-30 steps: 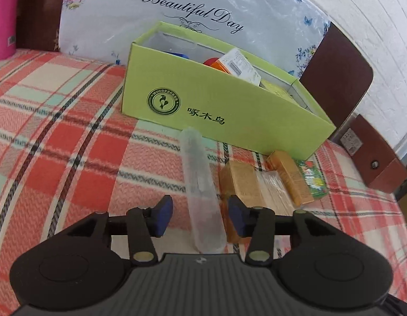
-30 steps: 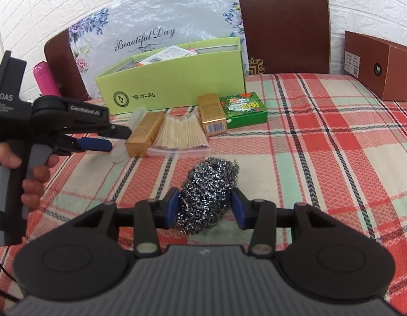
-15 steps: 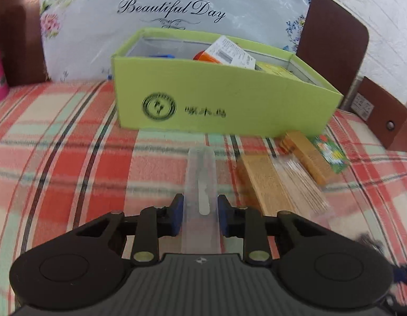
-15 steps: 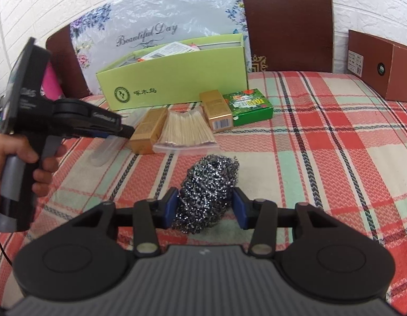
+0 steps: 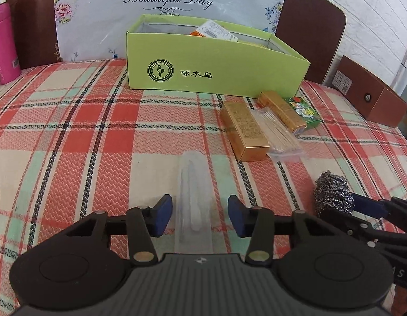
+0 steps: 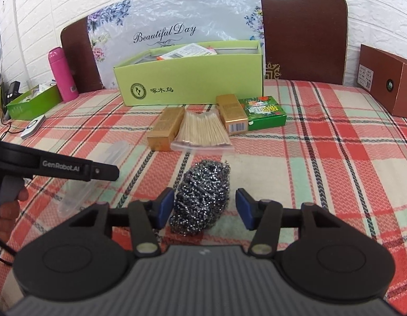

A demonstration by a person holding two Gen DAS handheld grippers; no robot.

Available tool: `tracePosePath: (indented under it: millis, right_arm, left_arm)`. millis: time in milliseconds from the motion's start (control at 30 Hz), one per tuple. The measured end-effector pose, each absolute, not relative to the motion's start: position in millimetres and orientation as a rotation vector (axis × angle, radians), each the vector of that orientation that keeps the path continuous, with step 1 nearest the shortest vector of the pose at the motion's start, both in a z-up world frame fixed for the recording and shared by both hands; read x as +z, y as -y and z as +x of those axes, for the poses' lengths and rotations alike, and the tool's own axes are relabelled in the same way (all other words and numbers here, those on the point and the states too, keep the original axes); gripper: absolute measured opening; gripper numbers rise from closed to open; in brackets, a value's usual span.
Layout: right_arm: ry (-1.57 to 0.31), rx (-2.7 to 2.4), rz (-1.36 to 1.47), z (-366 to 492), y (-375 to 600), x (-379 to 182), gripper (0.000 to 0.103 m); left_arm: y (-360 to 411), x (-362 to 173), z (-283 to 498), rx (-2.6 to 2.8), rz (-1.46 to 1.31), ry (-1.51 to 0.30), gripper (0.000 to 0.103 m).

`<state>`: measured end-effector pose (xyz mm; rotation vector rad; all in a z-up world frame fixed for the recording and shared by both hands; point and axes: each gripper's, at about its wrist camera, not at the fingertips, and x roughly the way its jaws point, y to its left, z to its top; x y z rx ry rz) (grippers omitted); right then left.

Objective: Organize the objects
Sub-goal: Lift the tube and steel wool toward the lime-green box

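Releasing both grips, I see my left gripper [image 5: 200, 216] jaws opening off the clear plastic case [image 5: 194, 205] (clamped a moment ago); it lies flat, well short of the green box [image 5: 216, 73]. My right gripper [image 6: 204, 208] jaws are opening around the steel scourer [image 6: 202, 196], unpressed.

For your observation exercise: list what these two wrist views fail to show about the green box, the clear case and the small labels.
- Green box contents: both views; its front wall hides all but a white packet.
- Clear plastic case: left wrist view, near end cut off by the left gripper body; what is inside stays blurred.
- Brown box label: right wrist view, too small to read.
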<state>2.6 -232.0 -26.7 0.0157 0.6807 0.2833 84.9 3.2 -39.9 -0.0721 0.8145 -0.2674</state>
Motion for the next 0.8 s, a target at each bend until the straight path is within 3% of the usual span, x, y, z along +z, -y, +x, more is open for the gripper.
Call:
tracePosePath:
  millis: [100, 133, 167, 400, 800]
  right_arm:
    - [-0.691, 0.287, 0.01, 7.4, 227.0, -31.0, 0.051]
    - [-0.693, 0.289, 0.007, 9.0, 225.2, -32.7, 0.044]
    - [-0.695, 0.29, 0.004, 9.3, 223.8, -34.2, 0.042]
    - [-0.654, 0.31, 0.033, 5.4, 225.8, -20.2, 0.039]
    - [-0.45, 0.32, -0.002, 42.6, 235.1, 46.7, 0.039]
  left_arm:
    - [-6.4, -41.4, 84.1, -0.271, -0.084, -0.802, 0.05]
    - [-6.4, -41.1, 83.6, -0.269, -0.075, -0.8, 0.045]
    - [-6.2, -40.6, 83.2, -0.257, -0.06, -0.797, 0.028]
    - [-15.1, -23.3, 78.0, -0.292, -0.123, -0.772, 0.028]
    - [15.0, 66.0, 122.2, -0.439, -0.122, -0.563, 0.028]
